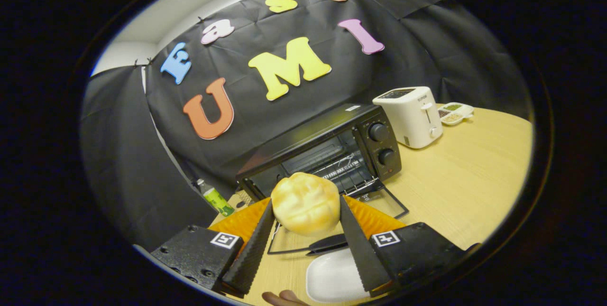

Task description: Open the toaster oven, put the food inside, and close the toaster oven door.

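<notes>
A pale golden bread bun point(306, 204) is held between my two fingers, and my gripper point(306, 208) is shut on it, lifted above the table. Just beyond the bun stands the black toaster oven point(332, 147) with its glass door point(379, 199) folded down flat toward me. Its wire rack point(344, 171) shows inside the open cavity. Two round knobs point(379, 132) sit on the oven's right panel. An orange plate point(244, 220) lies under the bun, partly hidden by my fingers.
A white pop-up toaster point(413, 115) stands right of the oven, with a small divided dish point(454, 113) behind it. A green bottle point(217, 199) lies left of the oven. A white dish point(332, 277) rests near my fingers, with a fingertip point(284, 298) beside it. The wooden table point(469, 178) spreads right.
</notes>
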`<state>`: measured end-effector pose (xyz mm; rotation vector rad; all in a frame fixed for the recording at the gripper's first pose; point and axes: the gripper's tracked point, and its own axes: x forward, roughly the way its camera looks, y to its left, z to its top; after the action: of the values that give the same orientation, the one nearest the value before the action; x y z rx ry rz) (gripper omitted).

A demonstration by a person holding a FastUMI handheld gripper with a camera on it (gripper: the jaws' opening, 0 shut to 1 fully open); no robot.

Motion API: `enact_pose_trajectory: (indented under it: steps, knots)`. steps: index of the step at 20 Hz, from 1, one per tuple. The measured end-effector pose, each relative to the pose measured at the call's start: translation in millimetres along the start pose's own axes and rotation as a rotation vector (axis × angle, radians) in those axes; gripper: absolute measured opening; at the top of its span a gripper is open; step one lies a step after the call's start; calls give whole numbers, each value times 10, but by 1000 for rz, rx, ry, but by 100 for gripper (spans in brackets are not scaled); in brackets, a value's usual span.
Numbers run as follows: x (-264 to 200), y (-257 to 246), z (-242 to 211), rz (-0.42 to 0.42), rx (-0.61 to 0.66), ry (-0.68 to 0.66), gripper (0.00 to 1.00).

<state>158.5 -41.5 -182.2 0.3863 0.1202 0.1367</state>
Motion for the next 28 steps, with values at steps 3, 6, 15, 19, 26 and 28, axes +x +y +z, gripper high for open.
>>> enact_pose_trajectory:
  steps: [3,6,15,19,26,28]
  knots:
    - [409,-20,-64,20,38,48,87]
    - [779,-49,27,29,42,29,87]
    - [1571,76,10,-9,-224,51,87]
    - [1693,-2,73,-27,-154,12,88]
    - [1613,-146,206,-78,-114,-19,100]
    - [1502,-87,227,-54,-45,-15,100]
